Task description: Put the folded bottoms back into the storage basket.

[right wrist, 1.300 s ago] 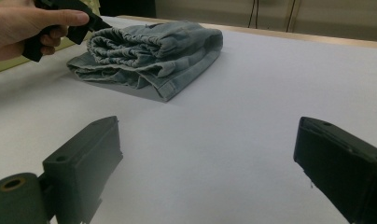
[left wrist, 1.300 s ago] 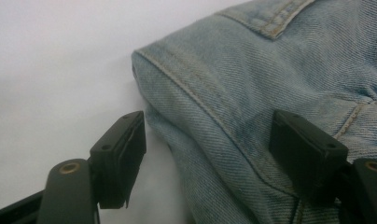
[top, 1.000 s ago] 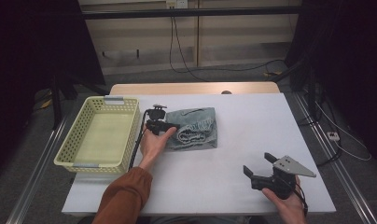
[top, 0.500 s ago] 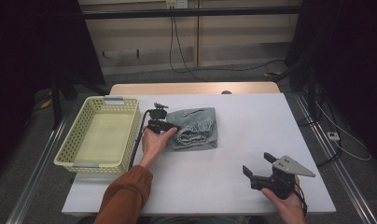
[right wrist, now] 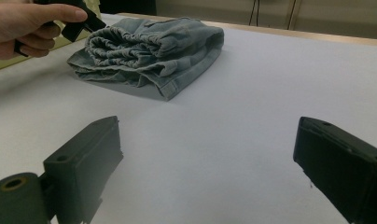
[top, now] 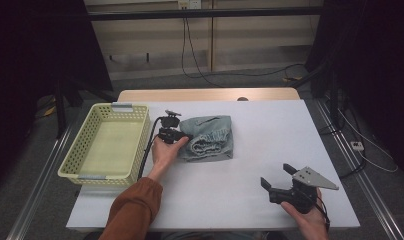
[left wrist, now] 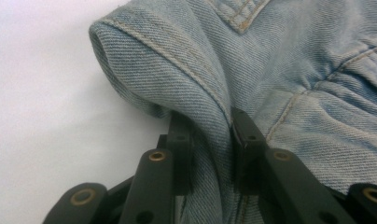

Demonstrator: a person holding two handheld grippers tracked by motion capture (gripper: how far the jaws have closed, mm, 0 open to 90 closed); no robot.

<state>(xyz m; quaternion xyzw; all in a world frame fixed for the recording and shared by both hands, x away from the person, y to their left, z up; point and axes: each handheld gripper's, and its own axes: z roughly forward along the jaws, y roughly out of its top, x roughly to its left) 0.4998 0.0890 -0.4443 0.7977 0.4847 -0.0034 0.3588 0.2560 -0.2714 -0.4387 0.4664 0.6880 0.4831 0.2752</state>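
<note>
Folded light-blue denim shorts (top: 208, 137) lie on the white table (top: 250, 150), just right of the basket. My left gripper (top: 176, 135) sits at their left edge; its jaws have just been closing and now pinch a fold of the denim (left wrist: 210, 121) between the pads. In the right gripper view the shorts (right wrist: 149, 42) lie ahead to the left, with the left hand (right wrist: 28, 21) on them. My right gripper (top: 279, 177) rests near the table's front right, jaws wide open around bare table (right wrist: 210, 154).
A pale yellow plastic basket (top: 77, 160) stands at the table's left side, close to the left hand. A wooden strip (top: 210, 94) borders the far edge. Cables run across the floor beyond the table.
The left gripper's jaws have closed onto the left edge of the shorts, and the cloth there is bunched. Neither hand has shifted.
</note>
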